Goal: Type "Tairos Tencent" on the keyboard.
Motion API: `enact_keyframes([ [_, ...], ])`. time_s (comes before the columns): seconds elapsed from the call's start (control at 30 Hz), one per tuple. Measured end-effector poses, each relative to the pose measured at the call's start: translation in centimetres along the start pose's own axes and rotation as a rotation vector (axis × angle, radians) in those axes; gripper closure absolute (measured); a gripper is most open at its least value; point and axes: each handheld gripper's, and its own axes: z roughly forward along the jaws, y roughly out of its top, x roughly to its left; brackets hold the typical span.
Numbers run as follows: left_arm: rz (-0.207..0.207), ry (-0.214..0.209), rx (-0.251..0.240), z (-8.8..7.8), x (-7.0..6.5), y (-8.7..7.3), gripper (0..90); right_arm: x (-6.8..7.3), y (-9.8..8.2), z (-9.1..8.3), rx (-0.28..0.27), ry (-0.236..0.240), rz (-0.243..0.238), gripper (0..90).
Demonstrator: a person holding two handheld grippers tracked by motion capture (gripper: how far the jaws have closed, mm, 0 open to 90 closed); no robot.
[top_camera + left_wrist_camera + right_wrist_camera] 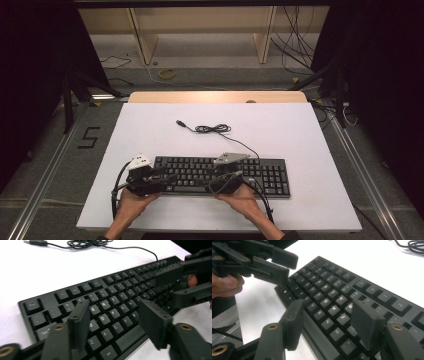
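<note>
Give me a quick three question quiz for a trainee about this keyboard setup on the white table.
1. True or false: both grippers have their fingers spread apart over the keyboard.
2. Where does the cable's USB plug lie? A) beyond the keyboard, on the table B) in the left gripper C) on the floor
3. Fill in: the right gripper hovers over the keyboard's ____ part.

Key: 1 true; 2 A; 3 middle.

A black keyboard (222,176) with pale key lettering and black cable (212,129) lies on a white table (150,125).
</note>
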Motion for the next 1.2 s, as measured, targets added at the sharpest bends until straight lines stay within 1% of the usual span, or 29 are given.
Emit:
enact_keyframes([
  [0.1, 0.014, -0.014, 0.018, 0.4, -0.4, 0.0, 51.5, -0.1, -0.1, -0.4, -0.009, -0.006, -0.002, 41.5],
  [0.17, 0.031, -0.016, 0.043, 0.7, -0.5, -0.1, 58.1, -0.2, -0.2, -0.6, -0.012, -0.008, 0.002, 41.2],
  [0.33, 0.046, -0.024, 0.092, 1.5, -0.8, -0.2, 74.1, -0.3, -0.4, -1.1, -0.016, -0.012, 0.005, 40.7],
  [0.4, 0.049, -0.023, 0.113, 1.7, -0.8, -0.3, 79.0, -0.4, -0.5, -1.3, -0.021, -0.014, 0.006, 40.5],
  [0.47, 0.051, -0.028, 0.123, 2.0, -0.9, -0.4, 82.8, -0.5, -0.6, -1.5, -0.023, -0.014, 0.009, 39.8],
  [0.5, 0.059, -0.029, 0.132, 2.1, -0.9, -0.4, 84.5, -0.5, -0.6, -1.6, -0.024, -0.014, 0.009, 39.4],
  [0.63, 0.057, -0.023, 0.147, 2.5, -0.9, -0.4, 88.5, -0.6, -0.7, -2.1, -0.039, -0.014, 0.011, 38.2],
  [0.87, 0.054, -0.013, 0.156, 2.9, -0.7, -0.4, 88.8, -0.7, -1.1, -2.6, -0.048, -0.011, 0.011, 37.7],
  [1.13, 0.068, -0.009, 0.181, 3.3, -0.7, -0.4, 88.9, -0.6, -1.2, -3.0, -0.049, -0.012, 0.011, 37.8],
  [1.17, 0.069, -0.003, 0.191, 3.4, -0.7, -0.5, 88.9, -0.7, -1.2, -3.0, -0.05, -0.013, 0.01, 37.8],
  [1.2, 0.067, -0.007, 0.185, 3.4, -0.6, -0.6, 88.9, -0.7, -1.2, -3.0, -0.049, -0.013, 0.011, 37.8],
])
